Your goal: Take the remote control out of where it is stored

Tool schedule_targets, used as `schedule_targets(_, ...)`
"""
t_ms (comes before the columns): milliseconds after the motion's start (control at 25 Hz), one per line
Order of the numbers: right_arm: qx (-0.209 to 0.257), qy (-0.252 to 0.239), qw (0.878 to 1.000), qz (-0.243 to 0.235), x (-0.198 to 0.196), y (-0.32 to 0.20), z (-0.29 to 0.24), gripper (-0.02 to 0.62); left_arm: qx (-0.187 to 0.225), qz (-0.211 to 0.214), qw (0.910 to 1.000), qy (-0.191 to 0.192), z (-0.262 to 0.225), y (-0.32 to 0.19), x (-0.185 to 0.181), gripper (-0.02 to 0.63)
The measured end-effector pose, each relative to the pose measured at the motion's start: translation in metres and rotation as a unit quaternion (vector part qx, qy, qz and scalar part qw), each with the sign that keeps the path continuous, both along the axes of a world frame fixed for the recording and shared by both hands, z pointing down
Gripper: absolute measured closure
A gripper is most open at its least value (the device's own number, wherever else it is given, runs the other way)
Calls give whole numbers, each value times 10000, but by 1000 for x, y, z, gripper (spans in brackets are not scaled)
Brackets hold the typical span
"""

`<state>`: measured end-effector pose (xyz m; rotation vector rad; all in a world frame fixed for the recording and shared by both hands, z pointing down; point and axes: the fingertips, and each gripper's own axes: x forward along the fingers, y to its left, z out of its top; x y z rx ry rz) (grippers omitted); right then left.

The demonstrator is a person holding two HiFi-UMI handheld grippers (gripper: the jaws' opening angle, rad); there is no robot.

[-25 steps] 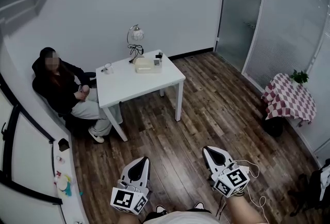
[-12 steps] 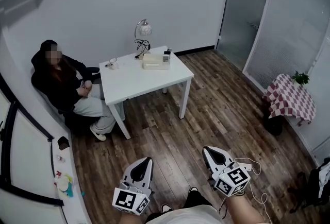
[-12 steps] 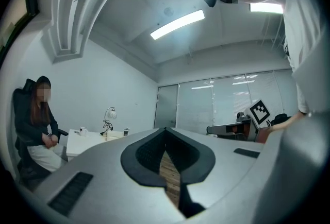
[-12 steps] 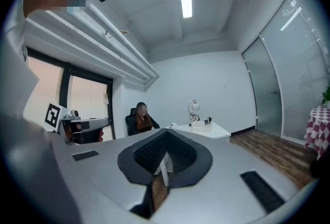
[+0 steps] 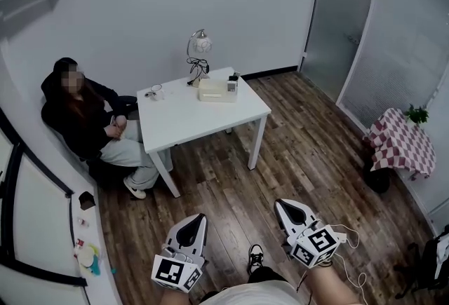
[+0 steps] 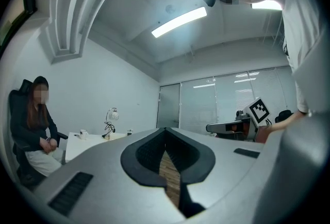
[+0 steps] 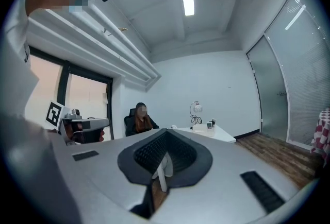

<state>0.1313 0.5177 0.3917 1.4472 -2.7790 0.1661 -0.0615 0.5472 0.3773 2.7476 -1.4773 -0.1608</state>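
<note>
A white table (image 5: 203, 118) stands across the room, far from both grippers. On its far edge sits a beige box (image 5: 217, 91) with a small dark item (image 5: 232, 79) standing at its right end; no remote control can be made out at this distance. My left gripper (image 5: 198, 218) and right gripper (image 5: 280, 203) hang low over the wooden floor, both shut and holding nothing. The table (image 6: 90, 140) shows small at the left of the left gripper view, beyond that gripper's (image 6: 166, 133) tips. In the right gripper view the table (image 7: 219, 134) lies beyond the right gripper (image 7: 166, 135).
A person (image 5: 84, 118) sits in a chair at the table's left side. A lamp (image 5: 200, 44) and a cup (image 5: 156, 92) stand on the table. A checked-cloth side table (image 5: 398, 144) with a plant is at right, by glass partitions (image 5: 396, 37). A counter (image 5: 88, 251) runs along the left.
The table and seated person have shifted right and slightly lower in the head view as I turn and step. Both grippers keep their places and stay shut.
</note>
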Motion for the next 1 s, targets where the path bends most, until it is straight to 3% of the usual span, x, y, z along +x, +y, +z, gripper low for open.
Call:
schedule_targets(400,-84,-177,9996,-191,42,-112,3,584,-111,-223,9996,-133,-6,-104,41,598)
schedule_targets(720,-59,-267,9990,-342,97,-210,2,584,-195,-510,9984,-171,-11,-195,92,598)
schedule_targets(1000,-64,-323,9987,-401,128,-264,7,584,-235,-603,9976,-237,-7,-249,120,598)
